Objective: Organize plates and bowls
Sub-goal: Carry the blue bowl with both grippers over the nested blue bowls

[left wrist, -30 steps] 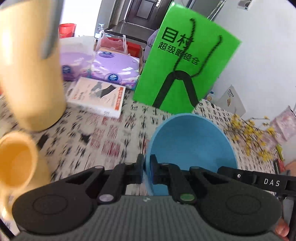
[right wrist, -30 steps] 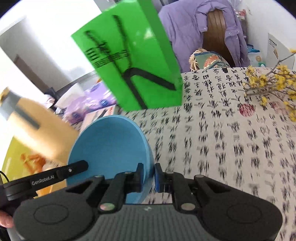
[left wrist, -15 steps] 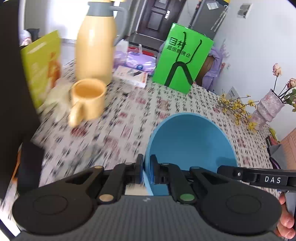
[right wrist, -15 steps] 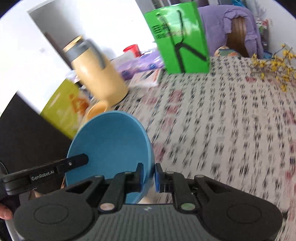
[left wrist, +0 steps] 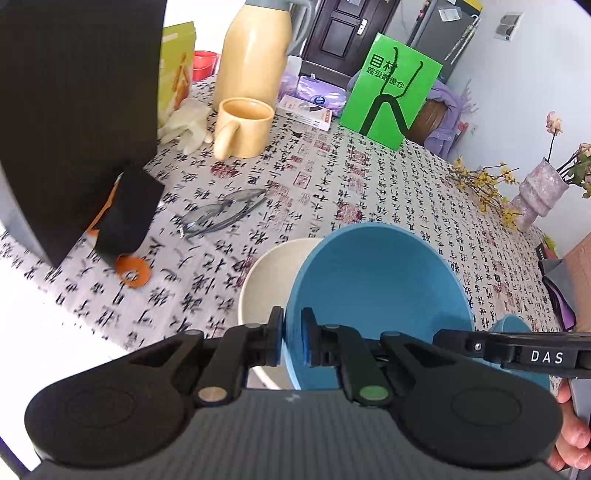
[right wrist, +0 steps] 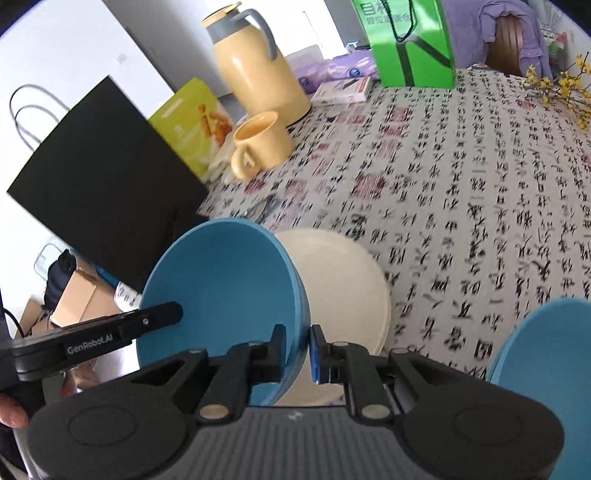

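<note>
**Over a calligraphy-print tablecloth, two grippers hold one blue bowl**

Across the table (left wrist: pixel 369 192) lies a white cloth printed with black Chinese characters and red seals. On it stand a yellow jug (left wrist: pixel 255 55), a yellow mug (left wrist: pixel 243 127), a black paper bag (left wrist: pixel 77 110) and a green bag (left wrist: pixel 391 92) with Chinese writing. A dark door (left wrist: pixel 343 33) stands behind. The left gripper (left wrist: pixel 292 341) and right gripper (right wrist: pixel 298 349) each pinch the blue bowl (left wrist: pixel 376 295) by its rim, tilted over a cream bowl (left wrist: pixel 266 280). The grippers read "DAS" and "GenRobot.AI".
</note>
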The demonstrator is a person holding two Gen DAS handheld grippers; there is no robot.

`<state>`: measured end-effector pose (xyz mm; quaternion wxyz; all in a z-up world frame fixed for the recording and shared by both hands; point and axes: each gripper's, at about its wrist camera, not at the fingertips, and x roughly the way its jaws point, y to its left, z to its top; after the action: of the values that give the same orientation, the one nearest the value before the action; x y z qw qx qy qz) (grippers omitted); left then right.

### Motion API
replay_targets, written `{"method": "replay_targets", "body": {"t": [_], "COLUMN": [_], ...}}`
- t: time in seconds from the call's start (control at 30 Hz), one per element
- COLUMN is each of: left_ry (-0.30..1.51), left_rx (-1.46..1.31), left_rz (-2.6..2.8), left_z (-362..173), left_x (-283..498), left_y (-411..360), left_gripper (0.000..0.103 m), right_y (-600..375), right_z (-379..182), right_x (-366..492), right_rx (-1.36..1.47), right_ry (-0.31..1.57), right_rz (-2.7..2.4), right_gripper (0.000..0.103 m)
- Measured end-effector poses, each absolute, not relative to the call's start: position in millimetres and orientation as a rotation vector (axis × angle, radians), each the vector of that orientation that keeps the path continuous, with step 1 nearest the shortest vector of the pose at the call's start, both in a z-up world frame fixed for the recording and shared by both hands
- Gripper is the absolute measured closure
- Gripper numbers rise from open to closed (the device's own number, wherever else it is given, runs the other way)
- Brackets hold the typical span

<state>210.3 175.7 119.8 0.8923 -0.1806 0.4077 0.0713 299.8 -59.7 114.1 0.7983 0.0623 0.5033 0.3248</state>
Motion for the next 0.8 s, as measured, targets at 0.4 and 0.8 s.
{"method": "replay_targets", "body": {"t": [0.4,0.8], "left_ry": [0.844,0.844], "left_rx": [-0.369,-0.309], "left_rz": [0.138,-0.013], "left_z": [119.0,123.9], "left_x": [191.6,209.5], "left_y": [162.0,82.8], "left_gripper": [0.094,0.094], "right_y": [-69.3,-153.6], "right_z": [110.7,115.3], "right_x": [287.6,287.3], "right_rx": [0.136,0.182], "right_ry": [1.072,1.038], "right_rz": [0.697,0.580], "right_gripper": [0.090,0.088]}}
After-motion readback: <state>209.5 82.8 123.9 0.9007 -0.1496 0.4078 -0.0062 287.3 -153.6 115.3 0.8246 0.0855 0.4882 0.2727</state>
